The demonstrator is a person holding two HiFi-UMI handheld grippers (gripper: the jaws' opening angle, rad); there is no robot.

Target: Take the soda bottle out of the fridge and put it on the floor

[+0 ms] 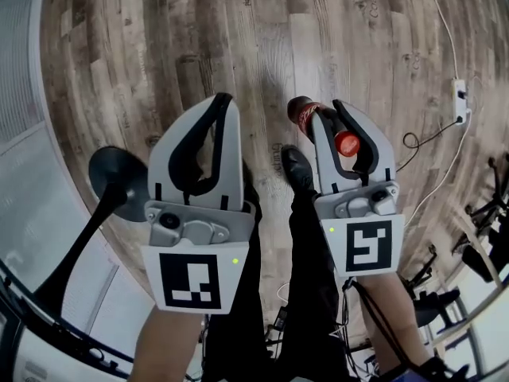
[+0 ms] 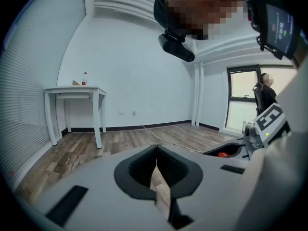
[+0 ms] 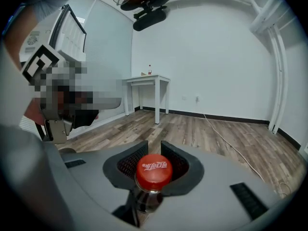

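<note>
- Left hand-held gripper: clenched, empty, above the floor
- Right hand-held gripper: grasps the bottle by its neck, under the cap, off the floor
- Bottle: probably hefty, stiff, slick; the neck hold looks secure

Left gripper: pale grey plastic left gripper with two curved jaws lined in black ribbed rubber, left of the black trousers.
Right gripper: same grey shell and black lining on the right gripper, right of the trousers.
Marker cube: white marker cube with a black square pattern on each gripper's rear.
Green light: small green light on each cube's top edge.
Metal plate: grey screwed metal plate ahead of each cube.
Shoe: black shoe at the trousers' far end.
Head camera: black head camera.
</note>
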